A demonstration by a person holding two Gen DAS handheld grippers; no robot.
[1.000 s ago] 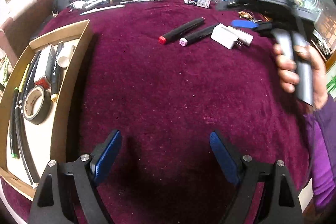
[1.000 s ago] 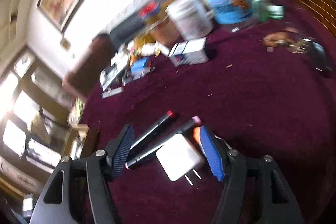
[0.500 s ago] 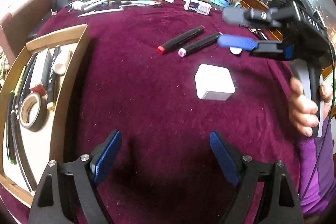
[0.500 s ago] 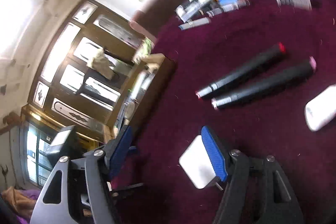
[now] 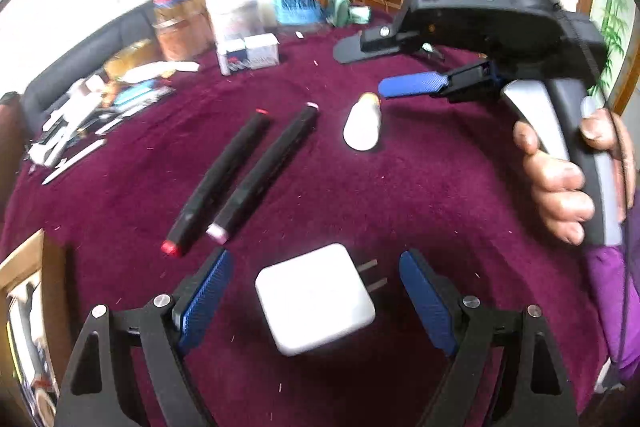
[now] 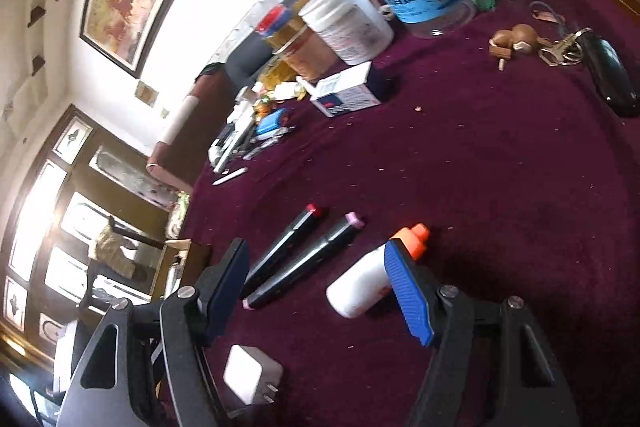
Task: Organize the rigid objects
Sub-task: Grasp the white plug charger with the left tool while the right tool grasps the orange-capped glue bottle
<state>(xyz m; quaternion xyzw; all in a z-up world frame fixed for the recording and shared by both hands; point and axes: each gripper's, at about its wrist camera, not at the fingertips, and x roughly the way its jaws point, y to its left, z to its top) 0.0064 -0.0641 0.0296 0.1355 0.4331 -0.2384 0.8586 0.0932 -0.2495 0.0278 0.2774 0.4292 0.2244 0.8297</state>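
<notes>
A white charger plug point(image 5: 316, 303) lies flat on the maroon cloth, prongs to the right. My left gripper point(image 5: 314, 267) is open around it, with a gap at each blue pad. Beyond it lie a red-capped marker point(image 5: 216, 183) and a pink-capped marker point(image 5: 264, 175) side by side, then a small white bottle point(image 5: 362, 125) with an orange cap. My right gripper point(image 5: 380, 67), held by a hand, hovers open over the cloth behind the bottle. In the right wrist view my right gripper point(image 6: 316, 255) holds nothing; the bottle point(image 6: 360, 291), both markers point(image 6: 296, 255) and the charger point(image 6: 250, 373) lie below it.
A wooden tray point(image 5: 24, 267) holding tape and pens sits at the left edge. Jars point(image 6: 348, 23) and a small box point(image 6: 348, 91) stand at the back beside a heap of pens point(image 6: 240, 139). Keys point(image 6: 560, 47) and a black case point(image 6: 608, 75) lie far right.
The right gripper brought the charger from beside the bottle to the middle of the cloth, left it and drew back. My left gripper moved forward and rolled until the charger lay between its fingers.
</notes>
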